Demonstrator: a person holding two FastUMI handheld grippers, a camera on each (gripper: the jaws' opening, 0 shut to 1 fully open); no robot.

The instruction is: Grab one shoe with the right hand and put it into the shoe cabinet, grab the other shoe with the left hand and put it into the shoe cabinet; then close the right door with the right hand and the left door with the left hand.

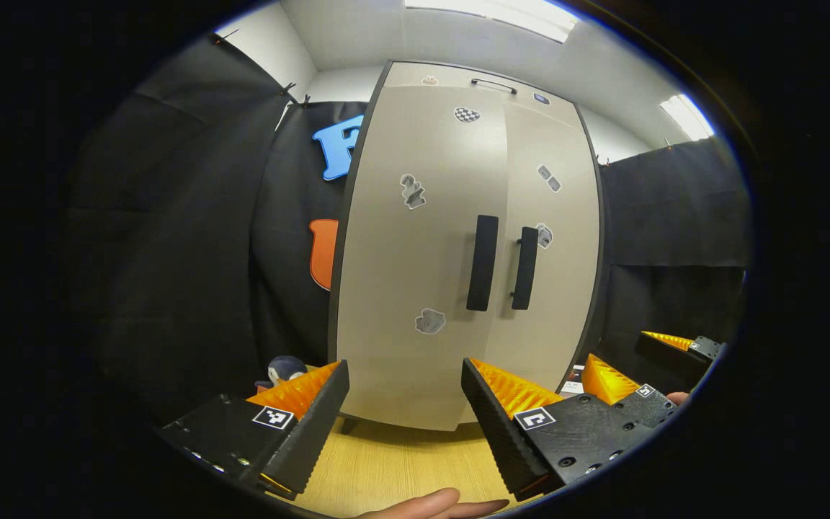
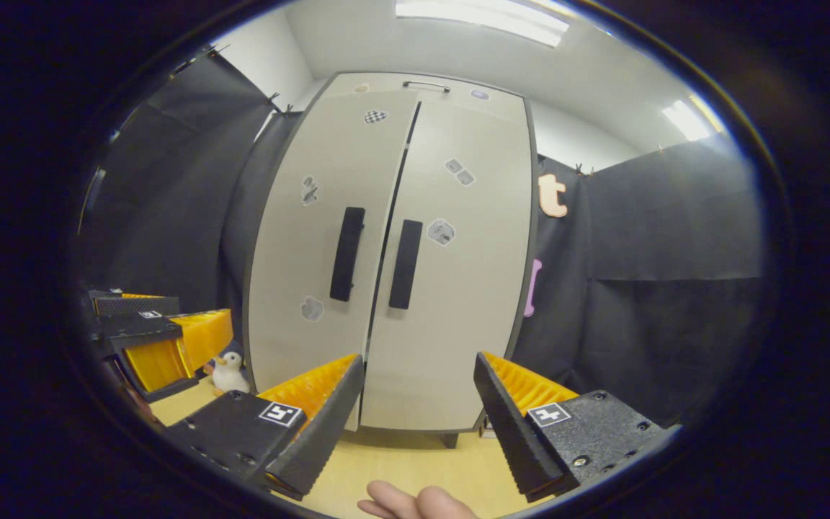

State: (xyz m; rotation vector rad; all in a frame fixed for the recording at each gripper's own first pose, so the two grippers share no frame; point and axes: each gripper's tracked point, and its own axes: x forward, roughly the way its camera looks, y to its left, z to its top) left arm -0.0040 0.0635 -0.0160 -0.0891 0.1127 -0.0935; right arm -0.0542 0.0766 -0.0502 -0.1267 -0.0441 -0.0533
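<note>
The left tongs (image 1: 404, 411) gape wide and hold nothing, facing the cabinet (image 1: 458, 252) just ahead. Its left door (image 1: 415, 252) and right door (image 1: 555, 238) both look shut, so the task seems finished. The right tongs (image 2: 418, 404) likewise stand wide and empty before it.

Toy penguin (image 2: 228, 371) on wooden floor (image 2: 415, 461)
</note>
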